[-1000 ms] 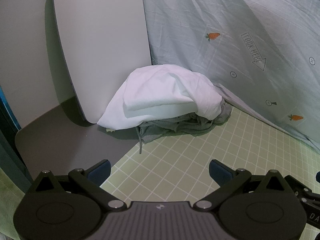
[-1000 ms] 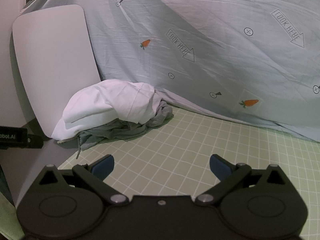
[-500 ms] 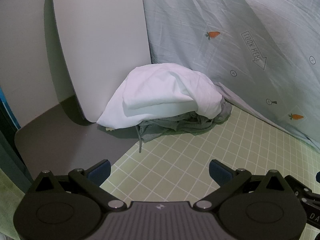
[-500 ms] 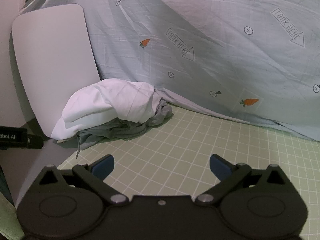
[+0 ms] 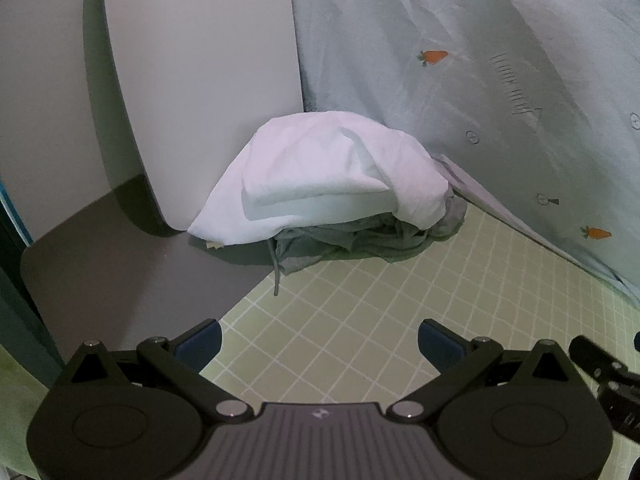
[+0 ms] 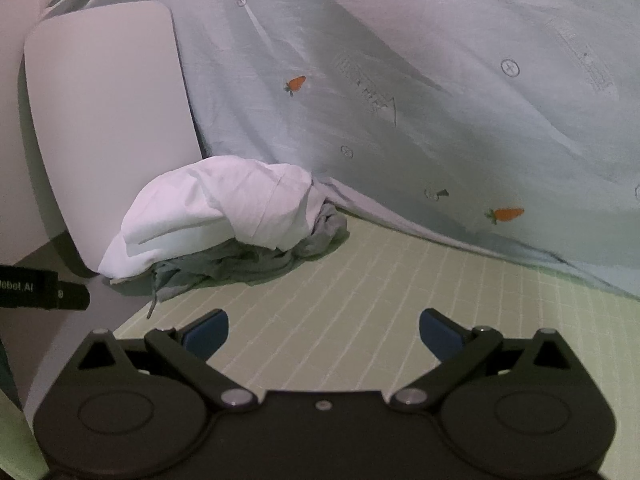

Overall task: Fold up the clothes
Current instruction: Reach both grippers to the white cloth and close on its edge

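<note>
Green squares cover the mat [image 5: 360, 312] on the table, and a big pale blue sheet [image 6: 440, 80] with little carrots hangs behind it. At the back of the mat, a white cloth [image 5: 324, 176] lies on top of a crumpled grey one [image 5: 352, 240], leaning on a white board [image 5: 200, 72]. Both the left gripper [image 5: 320, 338] and the right gripper [image 6: 324, 330] hang over the mat with fingers wide apart, holding nothing, away from the pile.
</note>
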A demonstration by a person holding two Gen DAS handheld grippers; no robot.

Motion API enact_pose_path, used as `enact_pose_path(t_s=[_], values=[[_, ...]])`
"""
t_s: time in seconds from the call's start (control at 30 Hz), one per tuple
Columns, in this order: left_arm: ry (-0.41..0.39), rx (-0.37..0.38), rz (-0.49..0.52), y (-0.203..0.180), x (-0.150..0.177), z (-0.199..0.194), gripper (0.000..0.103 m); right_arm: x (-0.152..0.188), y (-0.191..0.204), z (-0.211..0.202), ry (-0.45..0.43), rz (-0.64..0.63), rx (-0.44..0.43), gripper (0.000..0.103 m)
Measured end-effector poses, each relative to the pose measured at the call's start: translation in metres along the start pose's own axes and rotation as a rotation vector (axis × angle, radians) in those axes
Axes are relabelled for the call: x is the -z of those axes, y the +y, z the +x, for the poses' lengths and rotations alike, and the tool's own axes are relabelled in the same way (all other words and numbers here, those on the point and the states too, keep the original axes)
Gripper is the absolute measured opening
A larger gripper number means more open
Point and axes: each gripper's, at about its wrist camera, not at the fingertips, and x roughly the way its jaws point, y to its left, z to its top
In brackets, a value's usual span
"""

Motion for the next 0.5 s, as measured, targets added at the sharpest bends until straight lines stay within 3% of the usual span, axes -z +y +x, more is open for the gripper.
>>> enact_pose_path(t_s=[0.5], values=[[0.016, -0.040, -0.009, -0.001, -0.062, 0.066, 0.103, -0.064, -0.004, 0.065, -0.027, -0.034, 0.026, 0.103]])
